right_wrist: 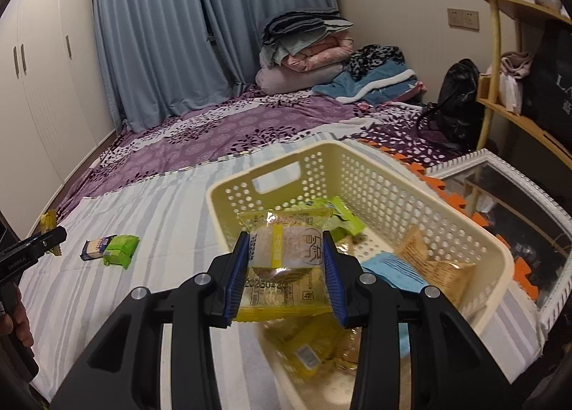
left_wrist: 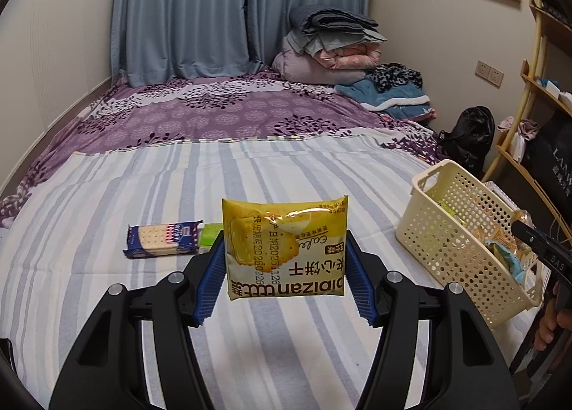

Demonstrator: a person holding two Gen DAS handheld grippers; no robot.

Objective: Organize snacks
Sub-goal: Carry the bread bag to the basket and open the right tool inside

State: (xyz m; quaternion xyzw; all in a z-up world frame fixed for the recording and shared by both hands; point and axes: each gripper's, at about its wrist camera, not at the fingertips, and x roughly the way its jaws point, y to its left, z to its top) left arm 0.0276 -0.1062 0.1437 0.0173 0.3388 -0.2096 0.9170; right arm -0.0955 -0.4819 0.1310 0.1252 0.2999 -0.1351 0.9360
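My left gripper [left_wrist: 284, 243] is shut on a yellow biscuit packet [left_wrist: 286, 249], held upright above the striped sheet. On the sheet just beyond it lie a blue cracker packet [left_wrist: 162, 240] and a green packet [left_wrist: 211, 234]. My right gripper [right_wrist: 285, 241] is shut on a clear-and-yellow wrapped cake [right_wrist: 286, 267], hanging over the near end of the cream perforated basket [right_wrist: 357, 174]. Several snack packets lie in the basket. In the right wrist view the left gripper [right_wrist: 53, 234] shows at the left edge with its yellow packet [right_wrist: 48, 225]; the cracker packet [right_wrist: 94, 248] and green packet [right_wrist: 121, 249] lie beside it.
The basket [left_wrist: 447, 249] stands at the bed's right edge. Folded bedding [left_wrist: 329, 41] is piled at the far end near the curtains. A white-framed glass panel [right_wrist: 500, 174], a black bag [right_wrist: 454, 102] and a wooden shelf [right_wrist: 518, 123] stand to the right.
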